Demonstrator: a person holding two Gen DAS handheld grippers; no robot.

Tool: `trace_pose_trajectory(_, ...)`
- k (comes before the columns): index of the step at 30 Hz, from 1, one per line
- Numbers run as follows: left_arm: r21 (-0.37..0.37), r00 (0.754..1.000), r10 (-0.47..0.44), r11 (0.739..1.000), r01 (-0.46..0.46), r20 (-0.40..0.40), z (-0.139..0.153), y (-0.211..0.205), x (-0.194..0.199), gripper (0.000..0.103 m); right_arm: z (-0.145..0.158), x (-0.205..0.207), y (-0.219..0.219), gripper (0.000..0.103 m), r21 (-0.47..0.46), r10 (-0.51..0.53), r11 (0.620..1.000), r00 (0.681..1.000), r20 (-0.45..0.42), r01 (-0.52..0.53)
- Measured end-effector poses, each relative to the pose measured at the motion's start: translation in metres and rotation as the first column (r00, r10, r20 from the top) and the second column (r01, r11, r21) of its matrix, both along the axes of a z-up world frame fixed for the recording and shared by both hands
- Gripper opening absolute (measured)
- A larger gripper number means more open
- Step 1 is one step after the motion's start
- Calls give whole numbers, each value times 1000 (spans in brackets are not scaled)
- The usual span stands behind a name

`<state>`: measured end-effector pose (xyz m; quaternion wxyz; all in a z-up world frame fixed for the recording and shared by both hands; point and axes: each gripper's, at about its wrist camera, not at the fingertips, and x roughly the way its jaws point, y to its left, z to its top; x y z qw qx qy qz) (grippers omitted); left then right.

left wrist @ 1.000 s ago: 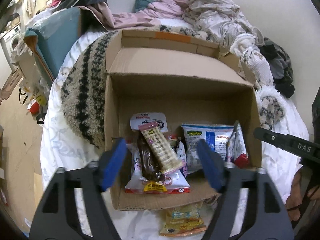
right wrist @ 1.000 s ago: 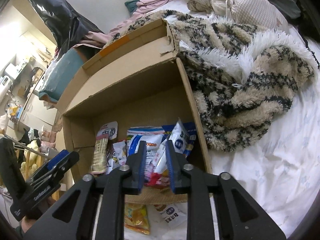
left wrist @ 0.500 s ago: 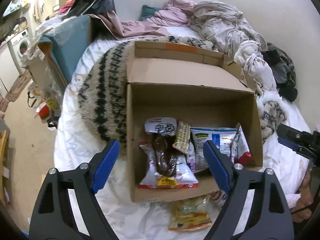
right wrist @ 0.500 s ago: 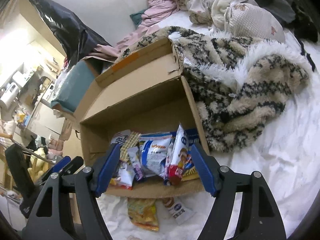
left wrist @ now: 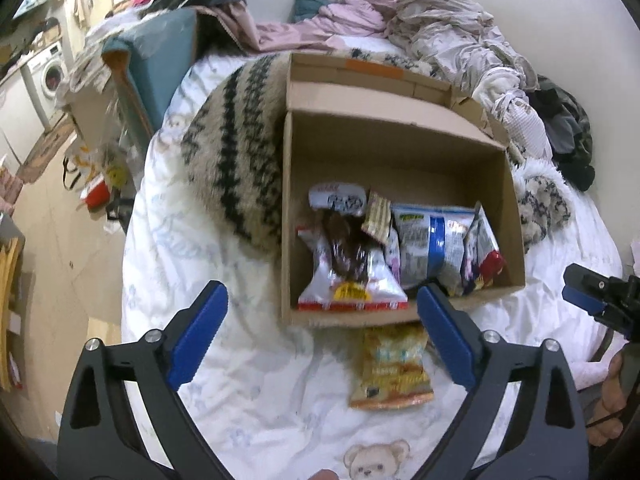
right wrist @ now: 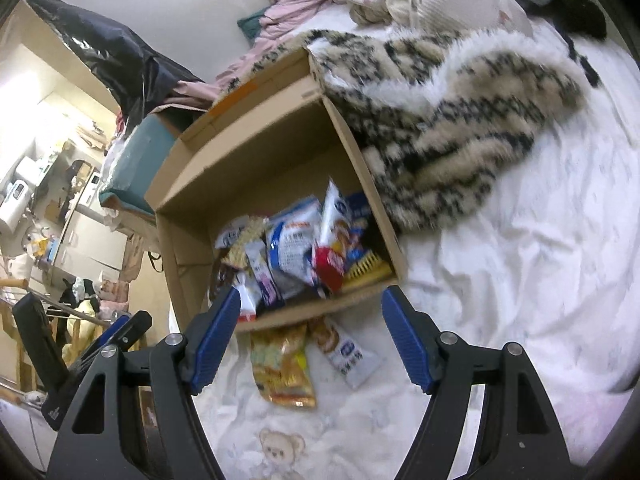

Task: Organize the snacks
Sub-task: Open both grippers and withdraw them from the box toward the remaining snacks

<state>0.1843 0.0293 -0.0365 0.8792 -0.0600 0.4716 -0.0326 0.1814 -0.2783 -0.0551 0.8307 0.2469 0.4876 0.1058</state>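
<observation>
Snack packets (left wrist: 400, 252) (right wrist: 292, 252) heaped inside open brown cardboard box (left wrist: 396, 140) (right wrist: 248, 156), on white bear-print bed sheet (left wrist: 256, 380) (right wrist: 500, 280). Exact count inside box not readable; several visible, overlapping. Two more outside, just before box's near wall: yellow-orange foil packet (left wrist: 390, 368) (right wrist: 282, 364) and white-and-blue packet (right wrist: 348, 354). Black-and-cream patterned fleece blanket (left wrist: 236, 152) (right wrist: 452, 120) against box's far and side walls. Crumpled pink and white clothing (left wrist: 400, 20) beyond box; white washing machine (left wrist: 46, 76) far left of box. Left gripper (left wrist: 320, 336) spread wide, empty, before box. Right gripper (right wrist: 310, 342) likewise released, empty, above the two loose packets.
</observation>
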Motion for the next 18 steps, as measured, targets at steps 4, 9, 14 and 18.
trace_pose_trajectory(4, -6, 998, 9, 1000, -9, -55, -15, -3, -8, 100, -6, -13, 1, 76, -8, 4, 1000, 1000, -19, -4)
trace_pose_trajectory(9, -26, 989, -1, 1000, -3, -148, -43, -15, -8, 100, -20, -23, 2, 77, -34, 10, 999, 998, -63, -12)
trace_pose_trajectory(14, -62, 958, -52, 997, 36, -282, -82, -44, 2, 100, -33, -24, -1, 77, -60, -3, 998, 993, -115, -4)
trace_pose_trajectory(18, -51, 936, -125, 992, 114, -330, -106, -79, 11, 100, -38, -24, -8, 77, -67, -36, 997, 990, -134, 27)
